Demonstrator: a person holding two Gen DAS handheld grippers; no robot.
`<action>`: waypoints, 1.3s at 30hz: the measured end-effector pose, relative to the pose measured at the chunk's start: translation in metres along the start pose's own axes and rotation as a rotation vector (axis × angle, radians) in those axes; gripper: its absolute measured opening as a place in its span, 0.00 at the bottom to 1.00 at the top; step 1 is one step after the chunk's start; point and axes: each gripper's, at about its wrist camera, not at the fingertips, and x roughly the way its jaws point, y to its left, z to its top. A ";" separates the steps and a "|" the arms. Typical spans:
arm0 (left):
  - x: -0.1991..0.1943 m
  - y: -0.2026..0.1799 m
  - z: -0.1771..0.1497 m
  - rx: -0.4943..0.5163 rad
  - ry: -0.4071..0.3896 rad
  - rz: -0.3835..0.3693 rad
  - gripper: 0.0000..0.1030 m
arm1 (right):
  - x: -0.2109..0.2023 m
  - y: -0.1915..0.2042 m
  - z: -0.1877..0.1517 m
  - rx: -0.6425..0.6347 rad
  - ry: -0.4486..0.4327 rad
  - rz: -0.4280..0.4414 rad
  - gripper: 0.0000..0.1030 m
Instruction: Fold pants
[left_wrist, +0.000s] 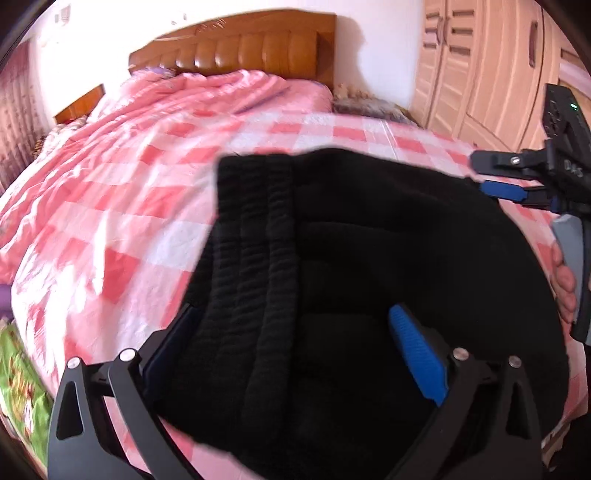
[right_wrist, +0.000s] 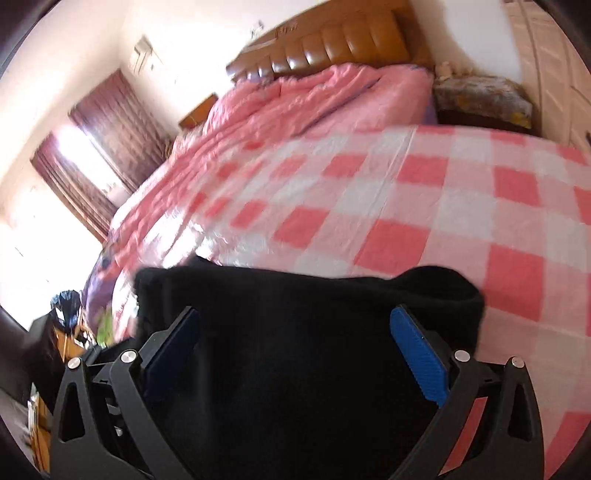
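Blurring softens both views, and the black pants (left_wrist: 369, 280) fill each gripper's mouth, hiding whether any cloth is pinched. They lie bunched on the pink checked bedspread (left_wrist: 155, 206), ribbed waistband upward. Left gripper (left_wrist: 295, 350) and right gripper (right_wrist: 295, 354) both stand wide apart over the fabric. Only the left view shows the other gripper and a hand (left_wrist: 565, 291).

Two matte black plastic two-finger grippers: left gripper (left_wrist: 295, 347) and right gripper (right_wrist: 295, 343), each with ribbed blue pads (left_wrist: 417, 354) beside silver screws (left_wrist: 460, 353).
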 end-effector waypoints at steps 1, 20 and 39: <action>-0.011 0.000 -0.003 0.000 -0.024 -0.001 0.99 | -0.008 0.006 -0.005 -0.010 -0.009 0.019 0.96; -0.040 -0.012 -0.048 0.136 -0.083 0.072 0.99 | -0.039 0.042 -0.139 -0.121 -0.008 -0.242 0.96; -0.038 -0.010 -0.050 0.102 -0.074 0.064 0.99 | -0.038 0.045 -0.142 -0.162 -0.033 -0.299 0.96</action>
